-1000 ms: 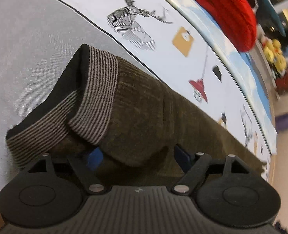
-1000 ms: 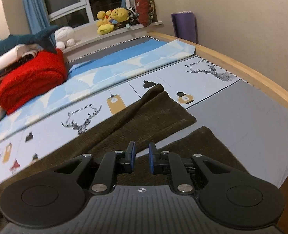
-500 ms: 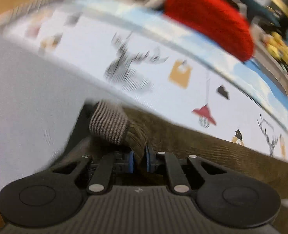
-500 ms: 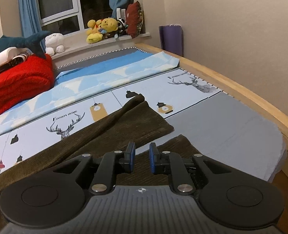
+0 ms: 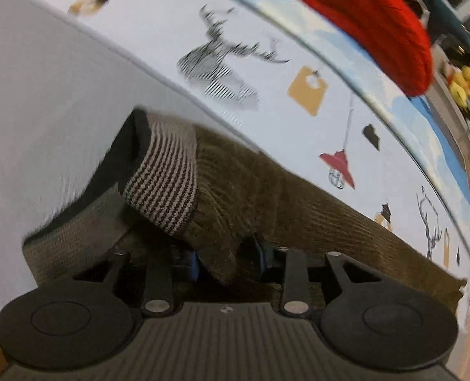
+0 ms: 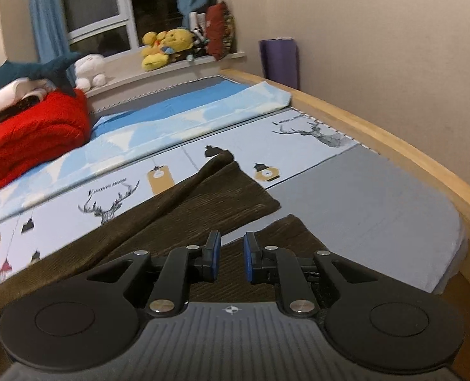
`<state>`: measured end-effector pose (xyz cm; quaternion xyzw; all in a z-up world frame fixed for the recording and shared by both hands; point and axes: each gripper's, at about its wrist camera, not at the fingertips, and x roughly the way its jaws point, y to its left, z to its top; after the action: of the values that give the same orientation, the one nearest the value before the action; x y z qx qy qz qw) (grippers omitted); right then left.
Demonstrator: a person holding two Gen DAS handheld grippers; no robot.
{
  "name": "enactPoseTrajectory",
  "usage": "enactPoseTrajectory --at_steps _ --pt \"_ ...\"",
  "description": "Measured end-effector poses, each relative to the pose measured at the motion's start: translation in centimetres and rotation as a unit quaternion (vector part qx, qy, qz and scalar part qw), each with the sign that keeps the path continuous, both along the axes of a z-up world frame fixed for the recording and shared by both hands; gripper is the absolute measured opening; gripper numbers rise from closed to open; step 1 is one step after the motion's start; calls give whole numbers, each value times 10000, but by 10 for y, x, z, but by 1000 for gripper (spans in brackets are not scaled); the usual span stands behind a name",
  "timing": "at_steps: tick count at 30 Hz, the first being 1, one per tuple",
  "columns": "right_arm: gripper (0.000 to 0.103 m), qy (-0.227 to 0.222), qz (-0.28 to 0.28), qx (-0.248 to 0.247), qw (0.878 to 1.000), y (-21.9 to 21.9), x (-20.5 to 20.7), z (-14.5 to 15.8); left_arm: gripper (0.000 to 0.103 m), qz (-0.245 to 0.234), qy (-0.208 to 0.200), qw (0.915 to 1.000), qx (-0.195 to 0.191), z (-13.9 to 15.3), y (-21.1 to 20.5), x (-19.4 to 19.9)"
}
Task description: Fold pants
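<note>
We have brown corduroy pants (image 6: 177, 216) lying on the bed (image 6: 378, 203), spread along its near edge, partly on the grey sheet and partly on the deer-print cover. The striped ribbed waistband (image 5: 168, 177) sits at our left end, rumpled and turned over so its dark lining shows; the two legs run off to our right, their hems lying apart with a wedge of grey sheet between them.

Our left hand-held gripper (image 5: 225, 260) has a bunched fold of corduroy between its blue pads, just below the waistband, and looks clenched on it, though the cloth hides most of the pads. Our right hand-held gripper (image 6: 230, 255) hovers over the nearer leg with its jaws parted by a narrow gap and nothing between them; we judge it released.

We expect this cloth to handle as soft and limp but fairly thick: it will drape and sag from any one pinch point, and the ribbed pile should give the pads good friction, so slipping is a small worry. The weight is modest, yet a long leg will drag on the bedding. The elastic waistband is the firmest part and makes the best hold at this end. For the legs, we would pinch near a hem or along a side seam, taking both layers together, so that the fold carries over evenly instead of twisting.
</note>
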<state>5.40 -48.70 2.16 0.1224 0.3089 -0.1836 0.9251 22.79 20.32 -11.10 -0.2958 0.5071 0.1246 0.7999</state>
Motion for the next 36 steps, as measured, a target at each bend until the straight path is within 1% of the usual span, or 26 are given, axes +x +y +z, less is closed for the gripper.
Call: enactPoseTrajectory --at_steps 2,3,4,6,9,10,11,12,13,15,18,19,20,21,22,23,25,27,28,30,34,35,36 --pt "16 67 115 -165 9998 6 2 -1 36 146 117 9997 -147 -6 3 0" --pt "16 101 163 -222 9996 8 3 -2 25 174 136 9996 -167 -7 4 0" --pt "16 134 197 -262 9994 9 5 -3 12 174 74 9998 -80 -3 4 0" --pt "16 207 222 -318 9990 10 7 -6 11 58 -292 9993 211 14 2 -1" --pt "16 264 224 -362 9987 8 9 -8 11 -175 -747 9941 768 34 -9 0" --pt "16 270 218 -381 9987 8 9 -9 11 -247 -770 9928 882 36 -12 1" --pt "16 278 203 -390 9986 7 10 -9 11 -286 -707 9928 920 35 -14 4" --pt "16 285 177 -385 9987 6 10 -9 11 -265 -602 9940 869 32 -14 5" --pt "16 289 150 -373 9988 6 11 -9 11 -188 -493 9959 739 27 -11 6" --pt "16 297 113 -328 9990 4 11 -10 14 37 -282 9989 368 17 -3 8" --pt "16 325 146 -344 9988 5 12 -11 41 339 8 9991 -265 0 7 8" --pt "16 335 172 -357 9987 6 12 -11 41 378 71 9988 -301 -3 9 7" --pt "16 342 195 -375 9985 7 12 -11 40 383 104 9989 -246 -4 9 7" --pt "16 344 207 -384 9985 8 12 -11 22 345 94 9992 -165 -3 9 7" --pt "16 347 214 -382 9984 8 12 -11 12 299 14 9995 -97 0 10 8" --pt "16 346 208 -376 9985 8 12 -12 11 314 -138 9994 -63 6 11 6" --pt "16 333 195 -380 9985 8 12 -11 11 250 -536 9981 175 25 10 1" --pt "16 324 190 -369 9986 6 11 -11 11 187 -768 9964 290 39 7 -6" --pt "16 332 180 -363 9986 5 12 -12 11 195 -802 9962 269 43 7 -9" --pt "16 354 138 -328 9987 4 14 -14 11 209 -702 9971 218 43 8 -10" --pt "16 407 100 -185 9989 1 29 -22 11 144 -70 9998 122 23 10 -3" --pt "15 382 91 -84 9992 -1 35 -24 11 120 -1 9998 141 20 11 -1" --pt "11 289 67 23 9996 -4 39 -25 11 85 28 9998 168 18 11 0"
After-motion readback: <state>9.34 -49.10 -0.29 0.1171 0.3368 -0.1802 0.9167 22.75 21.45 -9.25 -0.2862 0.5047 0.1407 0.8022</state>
